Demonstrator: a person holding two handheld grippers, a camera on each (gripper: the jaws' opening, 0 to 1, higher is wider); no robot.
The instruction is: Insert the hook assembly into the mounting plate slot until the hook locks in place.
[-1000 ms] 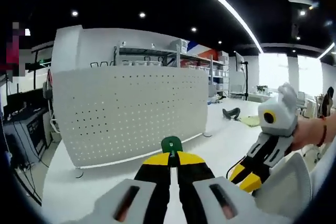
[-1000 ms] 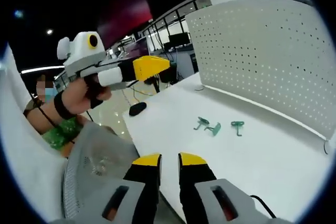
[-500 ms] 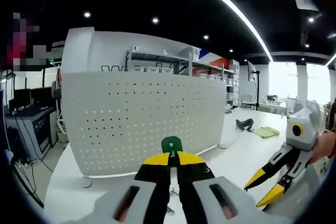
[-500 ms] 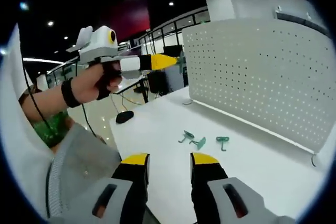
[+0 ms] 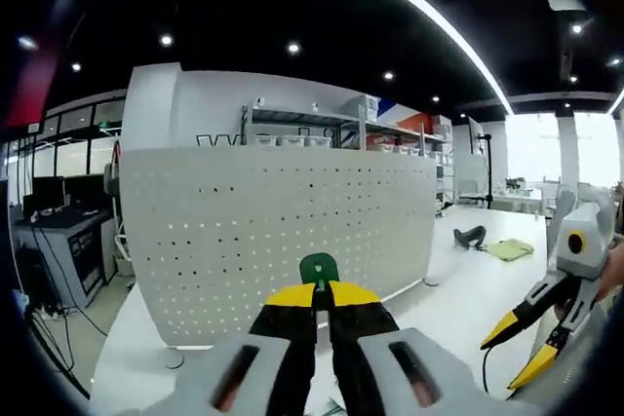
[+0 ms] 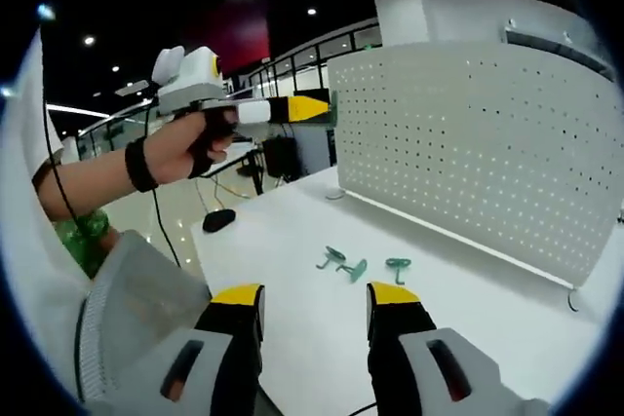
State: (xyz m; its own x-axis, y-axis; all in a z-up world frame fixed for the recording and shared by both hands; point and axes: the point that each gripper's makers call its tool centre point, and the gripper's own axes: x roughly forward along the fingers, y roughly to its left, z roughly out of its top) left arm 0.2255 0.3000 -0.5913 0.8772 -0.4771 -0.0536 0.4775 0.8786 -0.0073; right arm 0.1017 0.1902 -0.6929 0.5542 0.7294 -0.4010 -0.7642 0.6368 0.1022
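Note:
My left gripper [image 5: 320, 291] is shut on a green hook [image 5: 318, 268], held up in the air in front of the white pegboard [image 5: 283, 231]. In the right gripper view the same left gripper [image 6: 317, 110] shows in a person's hand, close to the left edge of the pegboard [image 6: 478, 153]. My right gripper [image 6: 317, 296] is open above the white table [image 6: 292, 241] with nothing between its fingers. It also appears in the left gripper view as the right gripper [image 5: 522, 350], low at the right. Three loose green hooks [image 6: 353, 266] lie on the table before the pegboard.
A black mouse-like object [image 6: 217, 219] lies at the table's far left corner. Shelving with boxes [image 5: 322, 119] stands behind the pegboard. A dark object [image 5: 469, 236] and a yellow cloth [image 5: 509, 249] lie on the far right of the table.
My right gripper has opened wider. The left gripper with the hook has drawn closer to the pegboard's left edge, and both views have shifted slightly.

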